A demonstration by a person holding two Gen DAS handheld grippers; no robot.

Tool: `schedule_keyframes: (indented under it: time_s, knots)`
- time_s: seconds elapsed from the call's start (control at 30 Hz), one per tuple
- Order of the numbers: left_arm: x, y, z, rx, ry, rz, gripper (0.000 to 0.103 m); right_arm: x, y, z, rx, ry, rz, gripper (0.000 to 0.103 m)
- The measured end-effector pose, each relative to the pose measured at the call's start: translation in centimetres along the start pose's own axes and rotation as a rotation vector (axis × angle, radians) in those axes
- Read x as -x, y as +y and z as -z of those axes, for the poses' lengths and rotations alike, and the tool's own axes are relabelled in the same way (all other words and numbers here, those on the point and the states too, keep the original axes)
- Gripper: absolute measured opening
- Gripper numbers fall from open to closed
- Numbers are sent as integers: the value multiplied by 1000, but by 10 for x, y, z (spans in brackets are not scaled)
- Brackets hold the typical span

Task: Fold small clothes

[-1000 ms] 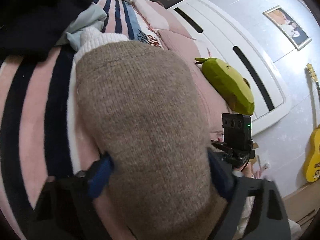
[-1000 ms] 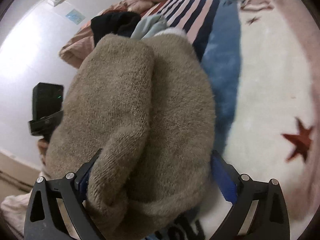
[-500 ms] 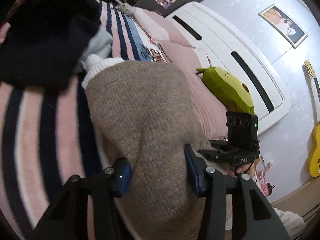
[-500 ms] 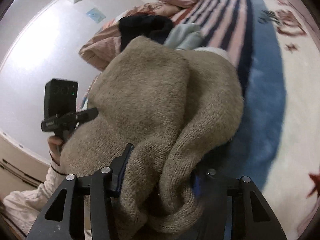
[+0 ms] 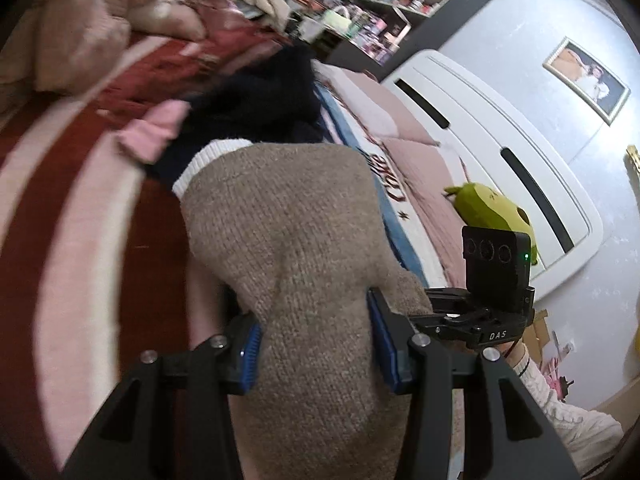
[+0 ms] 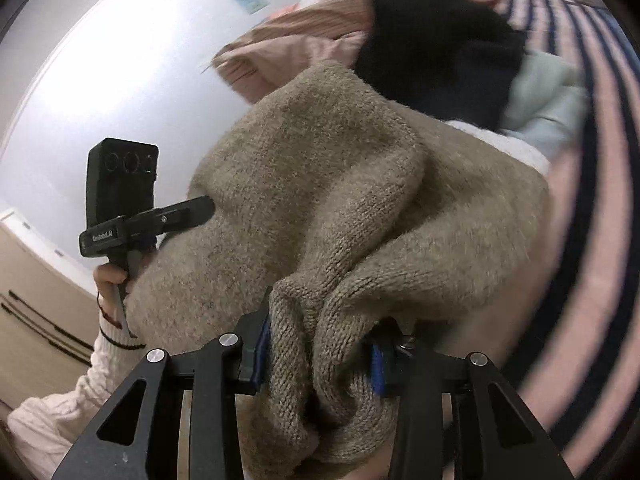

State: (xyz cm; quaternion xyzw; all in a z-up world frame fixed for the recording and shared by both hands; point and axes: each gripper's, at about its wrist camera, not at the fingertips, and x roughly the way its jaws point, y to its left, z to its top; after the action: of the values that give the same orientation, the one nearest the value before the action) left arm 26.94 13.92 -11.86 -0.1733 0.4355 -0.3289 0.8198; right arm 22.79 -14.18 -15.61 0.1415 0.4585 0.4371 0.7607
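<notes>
A small brown knit sweater (image 5: 292, 240) with a white hem (image 5: 200, 160) is held up over the striped bed cover. My left gripper (image 5: 316, 344) is shut on one bunched edge of it. My right gripper (image 6: 320, 356) is shut on the other bunched edge of the sweater (image 6: 320, 200), which hangs folded between the two. The right gripper shows in the left wrist view (image 5: 492, 280), and the left gripper shows in the right wrist view (image 6: 120, 200), close beside the cloth.
A dark navy garment (image 6: 436, 52) and a pale blue one (image 6: 548, 96) lie just beyond the sweater. A pink cloth (image 5: 156, 132) lies to the left. A green plush (image 5: 488, 208) rests by the white headboard (image 5: 500, 128). Pink bedding (image 5: 92, 20) is piled behind.
Both grippers closed from wide open onto the sweater's edges and lifted it off the bed cover, tilting the views up toward the pile of clothes.
</notes>
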Motion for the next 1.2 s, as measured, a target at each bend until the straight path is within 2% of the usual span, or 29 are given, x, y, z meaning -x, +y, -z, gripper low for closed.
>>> schedule_keyframes:
  time_s: [0.27,0.47,0.6,0.7,0.77,0.87,1.0,1.03,1.17,1.2]
  knots:
    - [81,81,-6,27,-66,-124,44,-101,63,-41,64,58,-38,32]
    - [141,142,0,81,-107,-201,44,-161,95,-68,92,85,-64,32]
    - [160,177,7,115,-106,-225,46,-183,106,-72,86,99,-67,32]
    - [159,199,19,138,-74,-239,50,-183,101,-59,81,115,-59,32]
    - [158,207,25,144,-73,-260,51,-181,95,-53,67,133,-60,33]
    - [162,210,34,177,-93,-235,51,-178,89,-45,44,166,-54,38]
    - [161,190,35,126,-92,-310,58,-192,95,-61,50,166,-24,42]
    - [163,185,35,116,-100,-332,61,-190,96,-60,53,167,-12,45]
    - [172,171,32,93,-114,-398,63,-188,109,-66,82,158,20,53]
    - [176,169,31,98,-122,-411,66,-184,112,-65,88,152,26,54]
